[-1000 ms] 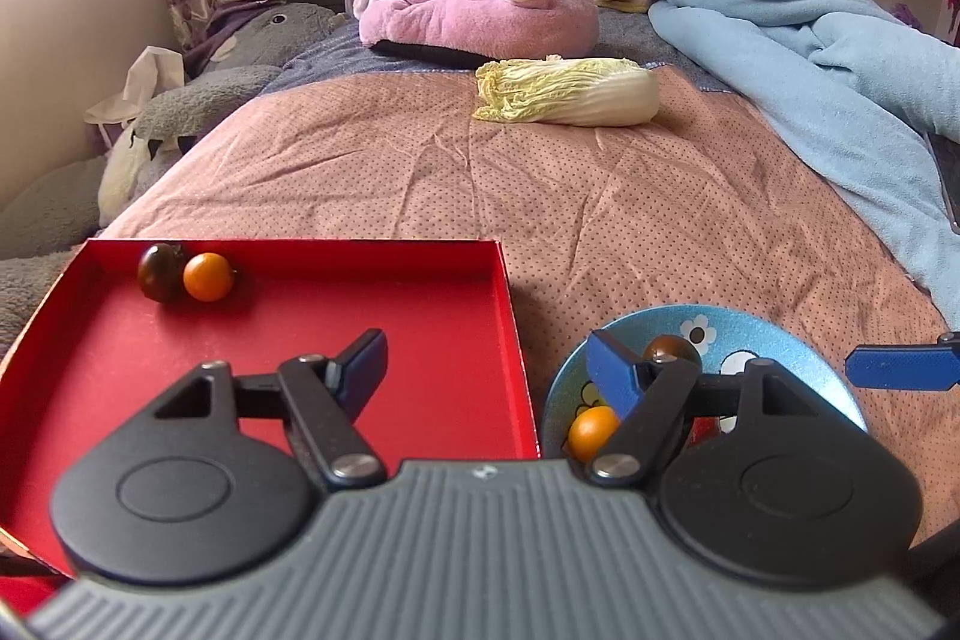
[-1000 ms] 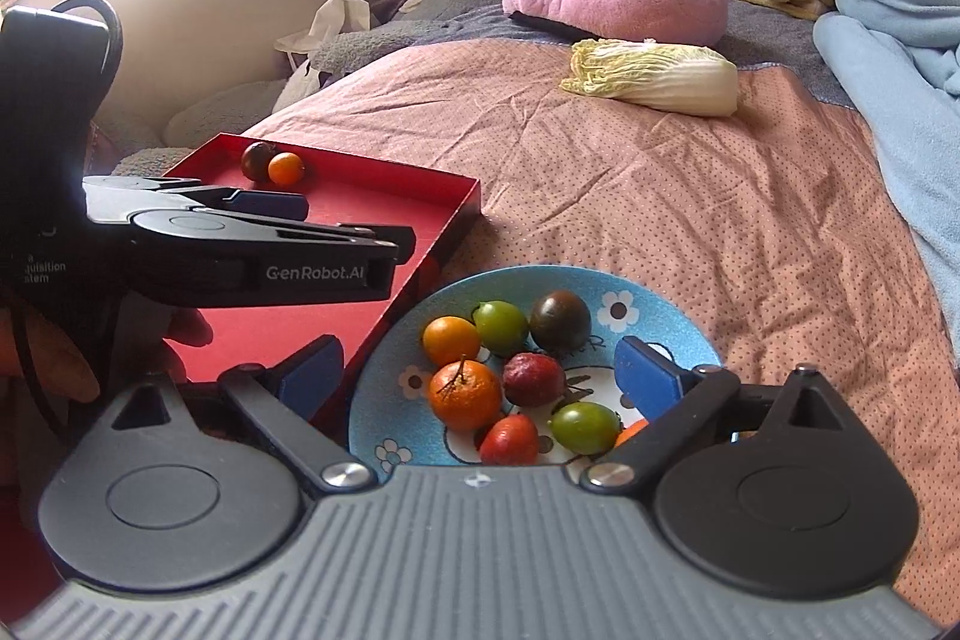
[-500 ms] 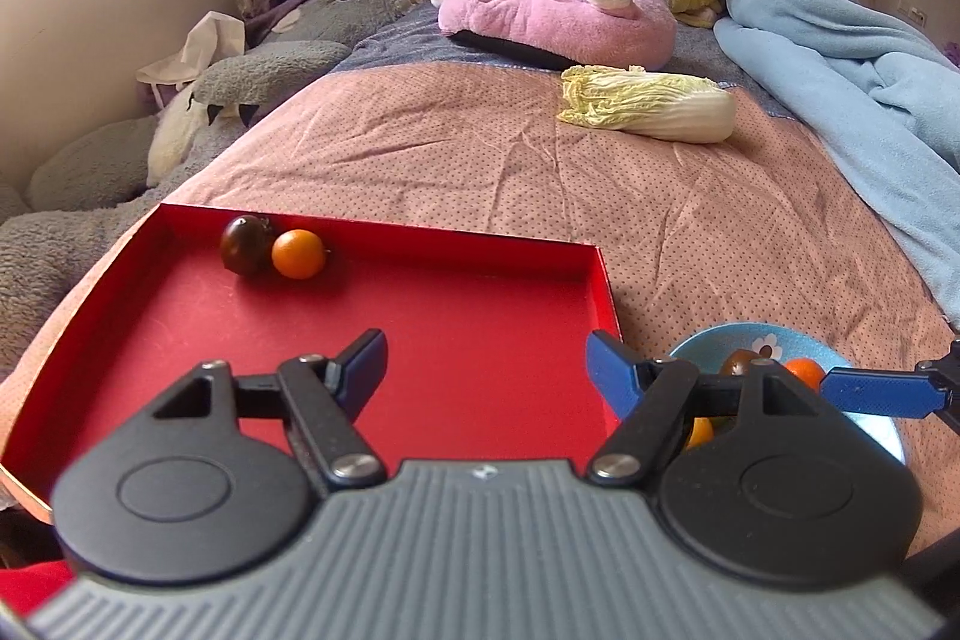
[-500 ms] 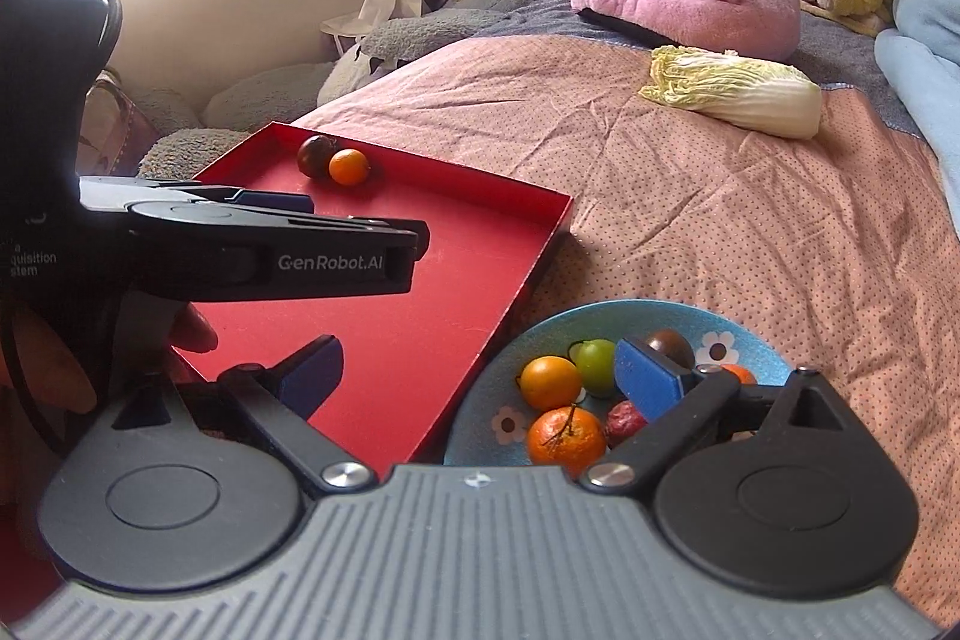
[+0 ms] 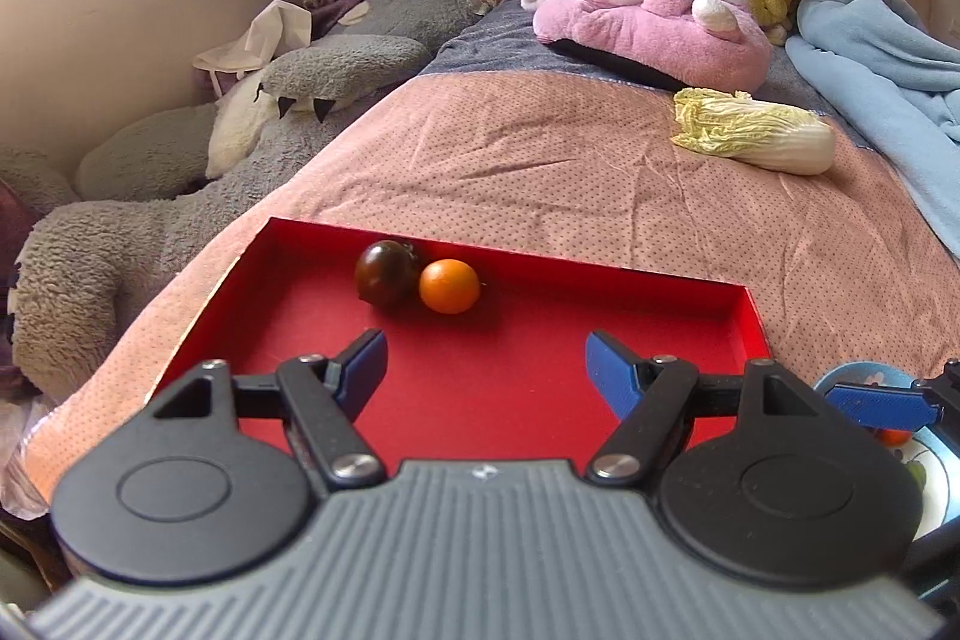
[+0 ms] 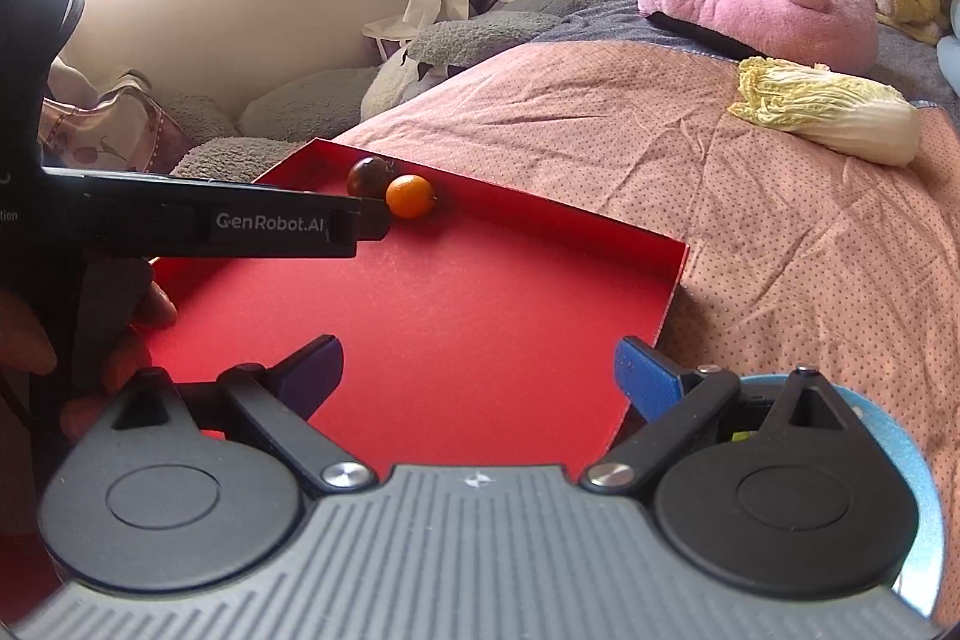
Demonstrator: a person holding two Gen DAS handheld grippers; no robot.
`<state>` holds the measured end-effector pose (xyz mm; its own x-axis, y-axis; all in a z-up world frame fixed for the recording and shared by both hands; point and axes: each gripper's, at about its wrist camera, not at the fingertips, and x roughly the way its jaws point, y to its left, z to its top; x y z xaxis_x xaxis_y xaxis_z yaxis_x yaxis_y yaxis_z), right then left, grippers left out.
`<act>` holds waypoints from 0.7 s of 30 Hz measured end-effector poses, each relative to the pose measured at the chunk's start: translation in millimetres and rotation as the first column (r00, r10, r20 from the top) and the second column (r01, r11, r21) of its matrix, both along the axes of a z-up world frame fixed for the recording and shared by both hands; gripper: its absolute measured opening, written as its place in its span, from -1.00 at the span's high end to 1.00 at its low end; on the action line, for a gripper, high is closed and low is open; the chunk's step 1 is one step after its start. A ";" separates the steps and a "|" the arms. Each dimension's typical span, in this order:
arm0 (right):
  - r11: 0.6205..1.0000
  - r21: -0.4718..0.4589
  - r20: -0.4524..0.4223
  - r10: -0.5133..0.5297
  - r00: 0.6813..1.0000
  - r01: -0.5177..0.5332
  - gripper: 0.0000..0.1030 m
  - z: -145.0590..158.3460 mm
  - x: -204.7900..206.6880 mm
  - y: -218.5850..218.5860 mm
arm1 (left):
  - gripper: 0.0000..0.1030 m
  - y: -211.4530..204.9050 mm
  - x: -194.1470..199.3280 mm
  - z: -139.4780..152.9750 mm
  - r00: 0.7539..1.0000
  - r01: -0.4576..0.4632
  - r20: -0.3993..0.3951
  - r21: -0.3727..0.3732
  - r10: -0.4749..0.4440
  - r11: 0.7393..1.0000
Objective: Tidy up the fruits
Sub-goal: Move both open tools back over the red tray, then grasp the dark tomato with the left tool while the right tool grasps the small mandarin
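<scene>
A red tray (image 5: 660, 316) lies on the bed and holds a dark brown tomato (image 5: 386, 273) touching a small orange fruit (image 5: 449, 286) at its far wall. They also show in the right wrist view: tray (image 6: 480, 316), tomato (image 6: 367, 176), orange fruit (image 6: 409, 196). My left gripper (image 5: 485, 365) is open and empty over the tray's near part. My right gripper (image 6: 480, 370) is open and empty over the tray's right side. The blue flowered bowl (image 5: 852, 376) of fruit sits right of the tray, mostly hidden; its rim shows in the right wrist view (image 6: 900, 436).
A napa cabbage (image 5: 756, 139) lies further up the pink dotted bedspread (image 5: 540, 160). A pink plush (image 5: 648, 16), a grey plush (image 5: 240, 130) at the left edge and a blue blanket (image 5: 888, 58) on the right border the bed. The left gripper's body (image 6: 198, 220) crosses the right wrist view.
Both grippers have swung left, from over the blue bowl to over the red tray. The bowl has slid to the right edge of both views. Both stay open and empty.
</scene>
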<state>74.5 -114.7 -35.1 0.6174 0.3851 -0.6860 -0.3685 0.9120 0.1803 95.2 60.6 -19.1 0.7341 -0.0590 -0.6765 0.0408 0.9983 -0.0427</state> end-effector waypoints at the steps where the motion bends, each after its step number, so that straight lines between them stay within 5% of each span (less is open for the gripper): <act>1: 1.000 0.002 0.002 0.004 1.000 -0.004 -0.91 -0.8 5.3 4.5 | -0.46 7.7 3.0 -0.2 1.000 -0.011 -0.002 0.001 0.011 1.000; 5: 1.000 0.005 0.009 0.031 0.999 -0.031 -0.80 -5.1 29.1 24.8 | -0.45 29.2 14.6 -1.0 0.999 -0.045 -0.011 0.021 0.045 0.999; 13: 0.999 0.037 -0.045 0.042 0.998 -0.040 -0.03 -30.6 82.4 66.6 | -0.43 61.2 41.9 -5.9 0.996 -0.079 -0.028 0.037 0.080 0.996; 16: 0.999 0.032 -0.046 0.046 0.998 -0.044 0.04 -38.9 101.1 85.2 | -0.43 73.2 46.3 -6.9 0.991 -0.127 -0.049 -0.031 0.126 0.991; 21: 0.999 0.040 -0.058 0.037 0.998 -0.035 0.04 -49.1 129.6 107.9 | -0.44 73.2 52.1 -9.2 0.990 -0.129 -0.056 -0.032 0.127 0.991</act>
